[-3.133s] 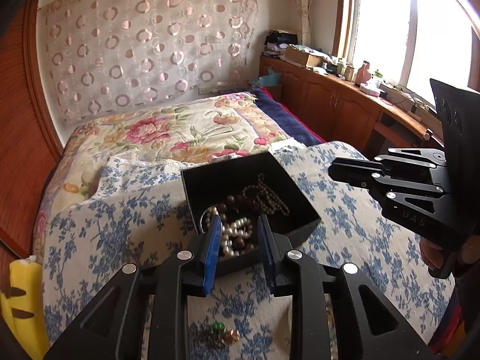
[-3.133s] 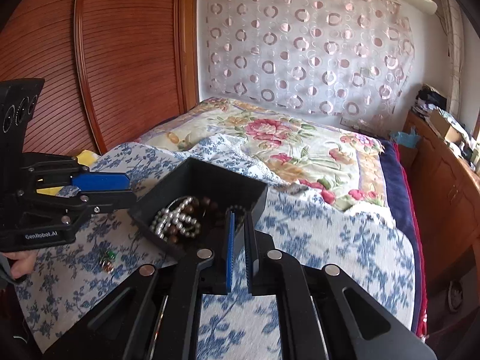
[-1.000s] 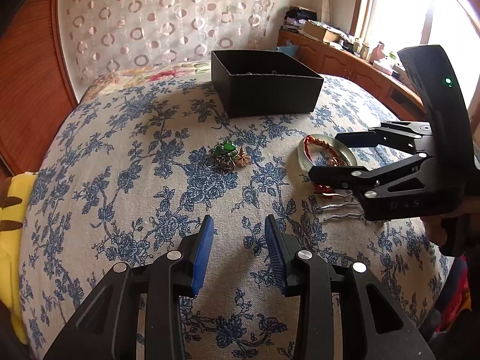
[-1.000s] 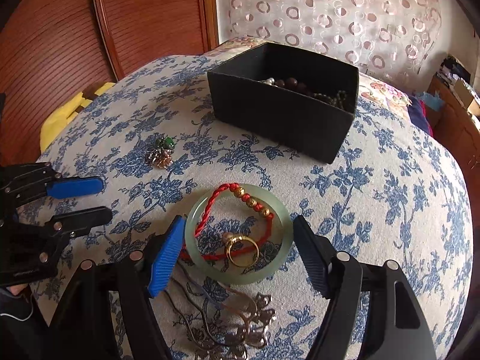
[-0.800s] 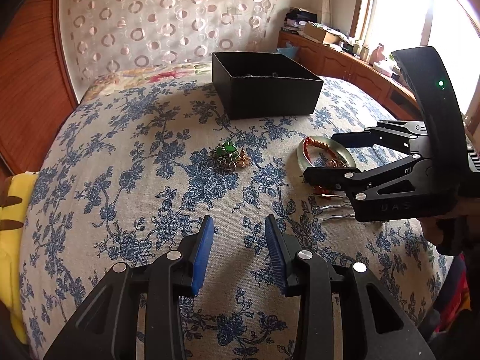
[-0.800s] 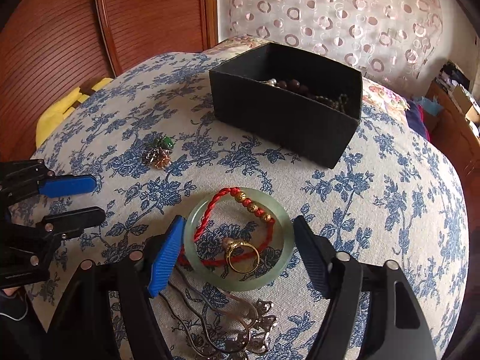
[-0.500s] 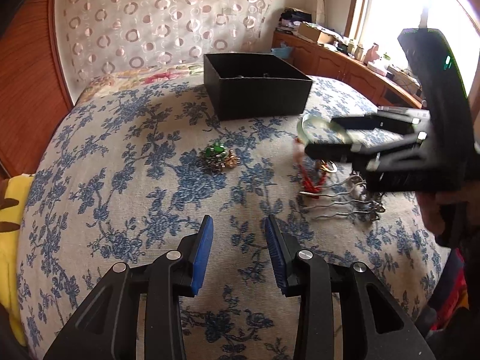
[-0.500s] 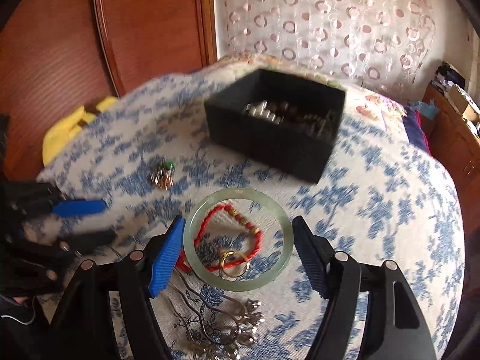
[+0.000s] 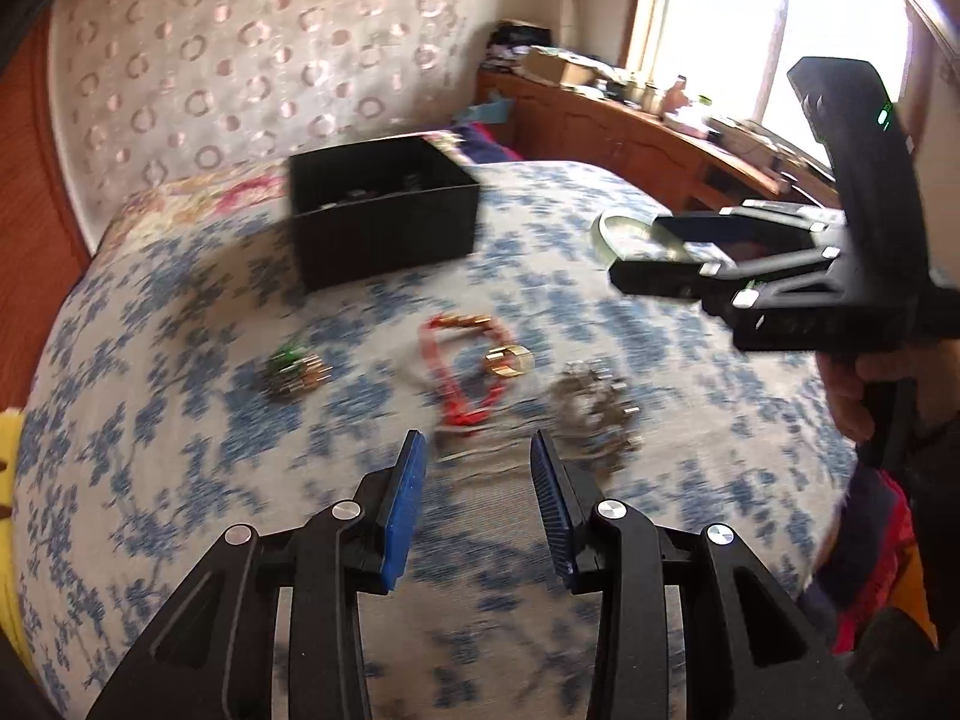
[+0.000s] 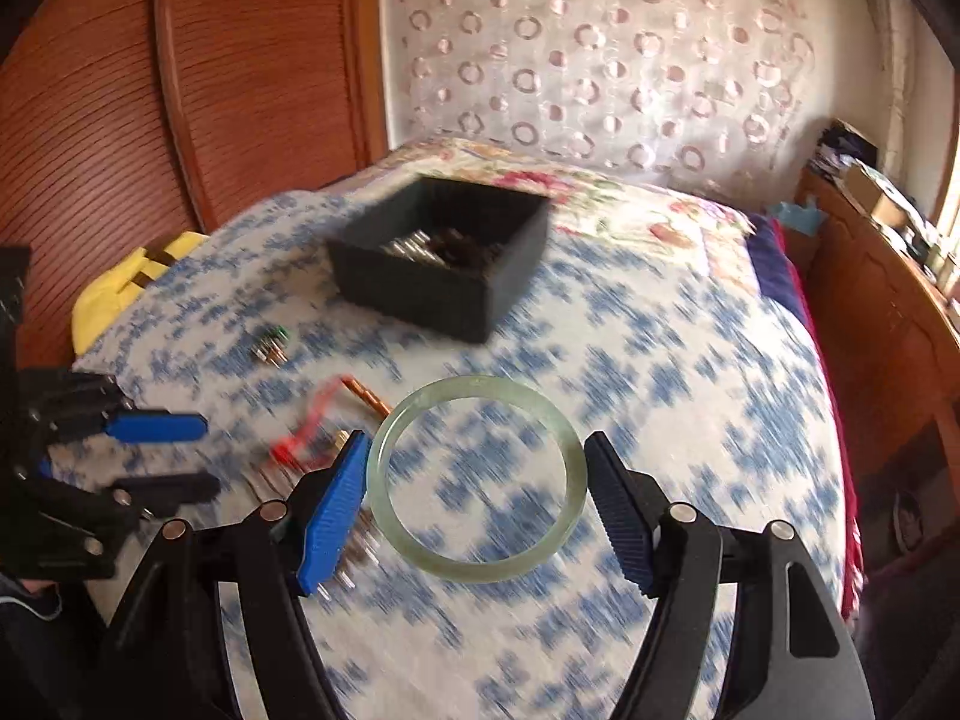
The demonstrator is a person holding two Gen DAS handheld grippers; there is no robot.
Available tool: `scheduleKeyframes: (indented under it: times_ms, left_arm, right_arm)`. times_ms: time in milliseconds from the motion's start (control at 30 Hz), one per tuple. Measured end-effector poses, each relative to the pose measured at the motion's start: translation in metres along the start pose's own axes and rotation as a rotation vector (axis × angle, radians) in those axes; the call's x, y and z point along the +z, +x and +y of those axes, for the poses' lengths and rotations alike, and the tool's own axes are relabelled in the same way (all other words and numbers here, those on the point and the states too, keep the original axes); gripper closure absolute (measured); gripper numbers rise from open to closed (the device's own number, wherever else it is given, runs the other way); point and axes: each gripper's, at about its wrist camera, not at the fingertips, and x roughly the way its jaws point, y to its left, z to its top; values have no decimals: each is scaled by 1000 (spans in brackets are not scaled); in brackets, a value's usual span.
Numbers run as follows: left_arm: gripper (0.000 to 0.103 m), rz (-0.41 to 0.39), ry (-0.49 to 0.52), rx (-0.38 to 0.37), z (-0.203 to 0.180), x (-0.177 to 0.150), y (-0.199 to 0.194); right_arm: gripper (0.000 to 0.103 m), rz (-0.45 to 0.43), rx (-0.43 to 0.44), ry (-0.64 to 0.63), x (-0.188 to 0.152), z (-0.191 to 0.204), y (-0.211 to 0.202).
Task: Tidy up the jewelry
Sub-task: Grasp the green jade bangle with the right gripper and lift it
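Left wrist view. My left hand-held gripper (image 9: 477, 480) hangs over the near part of the bed (image 9: 180, 432), jaws partly spread with nothing between them; I judge it is waiting its turn, clear of the pieces. Ahead on the bedspread, left to right: a small green-and-gold trinket (image 9: 294, 366), a red cord bracelet (image 9: 462, 366) with a gold ring (image 9: 510, 359) just beside it, and silver hairpins (image 9: 591, 414) to the right. The black box (image 9: 384, 216) stands farther off, open at the top, some jewelry inside but blurred. At far right my right hand-held gripper (image 9: 654, 240) is raised off the bed, the pale green bangle (image 9: 624, 234) lying flat between its fingers. The picture is smeared.

Right wrist view. The bangle (image 10: 477, 480) sits level across the spread jaws, the blue pad (image 10: 336, 504) against its left rim, the dark pad (image 10: 618, 510) at its right; gripped across its width, which is why the jaws stand so wide. It is clear of the bedspread. The red cord bracelet (image 10: 300, 444) and hairpins (image 10: 354, 546) lie below, left of it. The box (image 10: 444, 264) is straight ahead, farther up the bed, beads visible inside. Judgement: carrying step, bangle bound for the box. A rigid smooth ring held only at two edges could slip.
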Motion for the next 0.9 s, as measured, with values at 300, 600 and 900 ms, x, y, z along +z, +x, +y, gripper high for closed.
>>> scheduleKeyframes:
  times_ms: [300, 600, 900]
  left_arm:
    - [69, 46, 95, -41, -47, 12, 31]
    - [72, 75, 151, 3, -70, 20, 52]
    - [88, 66, 153, 50, -64, 11, 44]
  right_arm:
    - [29, 18, -43, 99, -47, -37, -10]
    - [29, 10, -41, 125, -54, -48, -13]
    - [29, 19, -27, 106, -52, -36, -8]
